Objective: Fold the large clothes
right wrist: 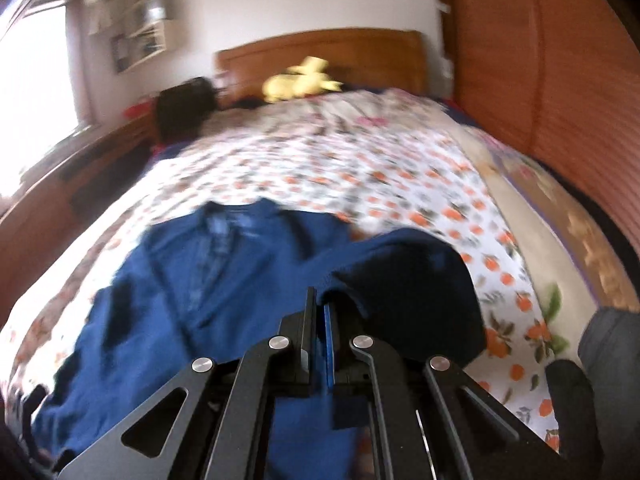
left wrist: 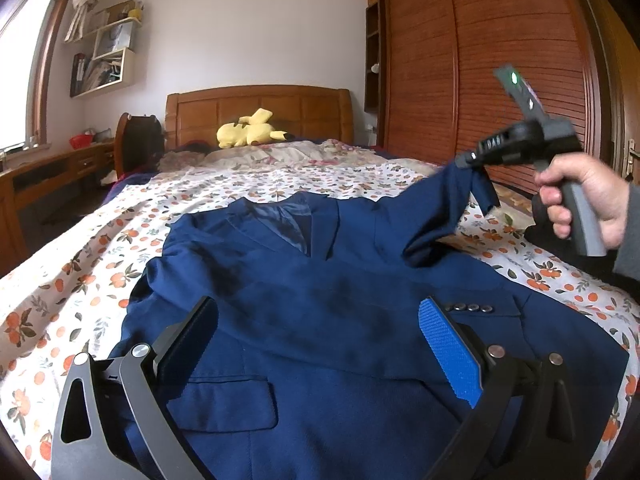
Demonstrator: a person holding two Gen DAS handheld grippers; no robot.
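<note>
Lying front-up across the flowered bedspread [left wrist: 256, 184], a dark blue jacket [left wrist: 320, 280] fills the middle of the bed, its collar toward the wooden headboard [left wrist: 260, 110] and its lower pockets nearest the left camera. One sleeve [left wrist: 448, 204] is lifted off the bedding — its cuff end hangs pinched in the right gripper [left wrist: 468, 160], whose jaws are clamped together on the cloth. A hand [left wrist: 580, 200] grips the grey handle of that tool at the right edge of the left wrist view, with a grey cuff of clothing behind it. In the right wrist view, which is blurred, the same right gripper [right wrist: 320, 300] shows its two jaws pressed close with dark blue fabric bunched over and just beyond their tips.

The left gripper [left wrist: 320, 340] hovers low over the jacket's lower half with its jaws standing wide apart, nothing between them but the cloth lying below; whether they touch it I cannot tell. Four small buttons [left wrist: 470, 307] on the other sleeve sit just beside the blue pad [left wrist: 448, 356] of its right-hand jaw.

A yellow plush toy [left wrist: 250, 130] rests by the headboard, and a slatted wooden wardrobe [left wrist: 500, 60] stands along the right side of the bed.
</note>
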